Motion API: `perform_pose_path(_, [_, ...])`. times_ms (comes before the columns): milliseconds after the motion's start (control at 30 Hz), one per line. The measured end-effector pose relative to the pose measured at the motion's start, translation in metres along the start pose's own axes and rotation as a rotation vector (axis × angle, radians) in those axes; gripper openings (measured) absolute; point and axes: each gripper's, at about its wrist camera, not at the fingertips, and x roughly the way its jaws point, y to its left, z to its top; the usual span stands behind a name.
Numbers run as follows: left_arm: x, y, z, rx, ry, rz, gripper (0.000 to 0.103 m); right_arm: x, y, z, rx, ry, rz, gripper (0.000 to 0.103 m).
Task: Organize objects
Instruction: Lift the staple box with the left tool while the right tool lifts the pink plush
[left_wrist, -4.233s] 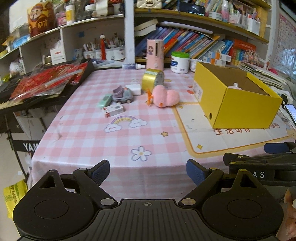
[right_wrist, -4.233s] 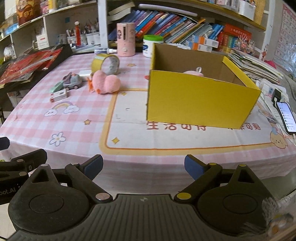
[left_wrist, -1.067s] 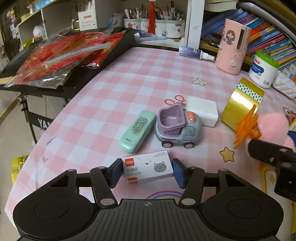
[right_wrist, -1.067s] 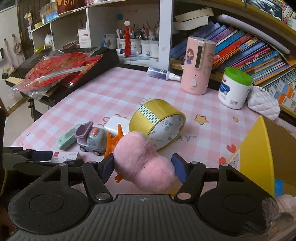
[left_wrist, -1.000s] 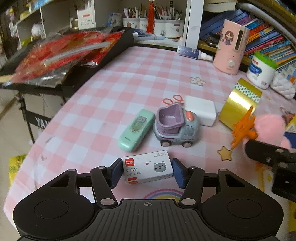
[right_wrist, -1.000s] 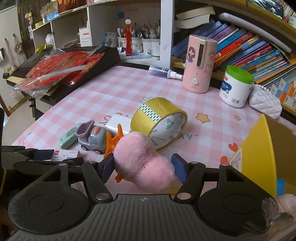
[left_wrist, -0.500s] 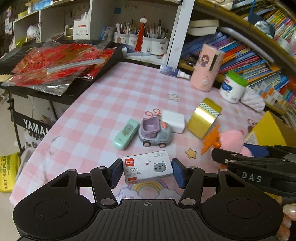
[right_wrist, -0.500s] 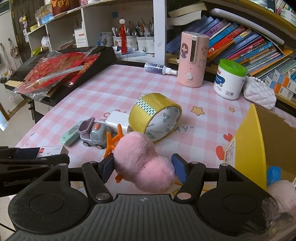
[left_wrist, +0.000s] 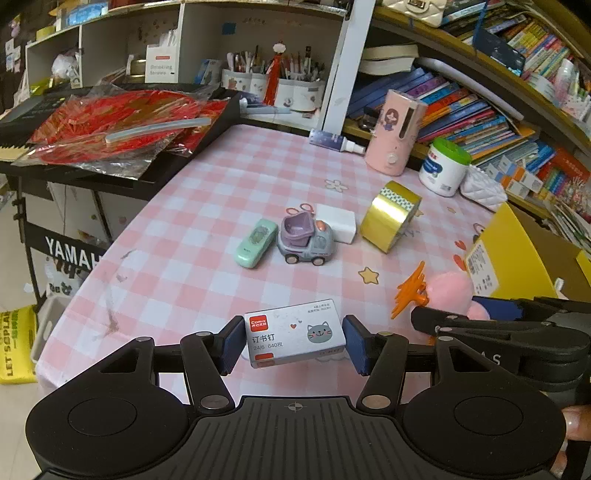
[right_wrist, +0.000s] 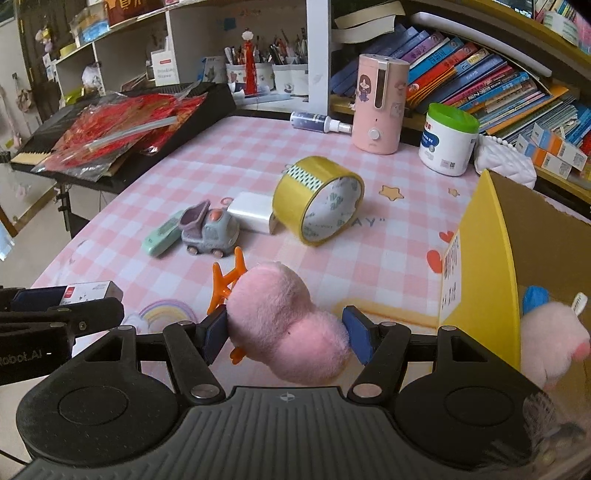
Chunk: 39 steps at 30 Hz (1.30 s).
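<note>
**Both tongs loaded, four items left on the worktop**

Left wrist view: the left tongs (left_wrist: 294, 341) are pinching a staple box (left_wrist: 295, 333) by its short ends, and the box appears to be held clear above the pink checked worktop (left_wrist: 207, 206). Farther out lie a mint eraser case (left_wrist: 256, 242), a purple toy truck (left_wrist: 305, 240), a white block (left_wrist: 336, 222) touching the truck's far side, and a gold tape roll (left_wrist: 390, 215) standing on edge just beside the block. The yellow box (left_wrist: 517, 254) sits at the right edge, with the right tongs (left_wrist: 480, 314) reaching across in front of it.

Right wrist view: the right tongs (right_wrist: 286, 334) are pinching a pink plush toy (right_wrist: 288, 325) with orange feet, held near the open corner of the yellow box (right_wrist: 484, 266). Inside that box a second pink plush (right_wrist: 550, 336) and something blue (right_wrist: 535, 295) already rest. The left tongs (right_wrist: 55, 299), with the staple box (right_wrist: 88, 290), show at the lower left.

By my reading, the sorting is partly done: two things are in the box and two are in hand awaiting a drop. The eraser case, truck, white block and tape roll remain, if they too belong in the box.
</note>
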Motion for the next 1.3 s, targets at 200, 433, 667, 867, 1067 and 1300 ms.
perform_pose_path(200, [-0.014, 0.0, -0.014, 0.01, 0.001, -0.023, 0.056, -0.015, 0.004, -0.015, 0.019, 0.003, -0.015, 0.064])
perform_pose_path(433, [-0.032, 0.004, -0.031, 0.021, 0.002, -0.043, 0.056, -0.035, 0.012, -0.035, 0.041, 0.008, -0.027, 0.064])
perform_pose_path(667, [-0.051, 0.009, -0.05, 0.042, 0.011, -0.057, 0.056, -0.058, 0.024, -0.058, 0.063, -0.001, -0.042, 0.064])
perform_pose_path(867, [-0.068, 0.015, -0.064, 0.055, 0.01, -0.065, 0.056, -0.075, 0.035, -0.075, 0.088, -0.003, -0.054, 0.064])
perform_pose_path(1067, [-0.083, 0.02, -0.074, 0.069, 0.003, -0.077, 0.056, -0.089, 0.045, -0.09, 0.105, -0.012, -0.066, 0.064])
perform_pose_path(1300, [-0.093, 0.021, -0.085, 0.087, 0.005, -0.098, 0.056, -0.102, 0.052, -0.105, 0.121, -0.014, -0.079, 0.064])
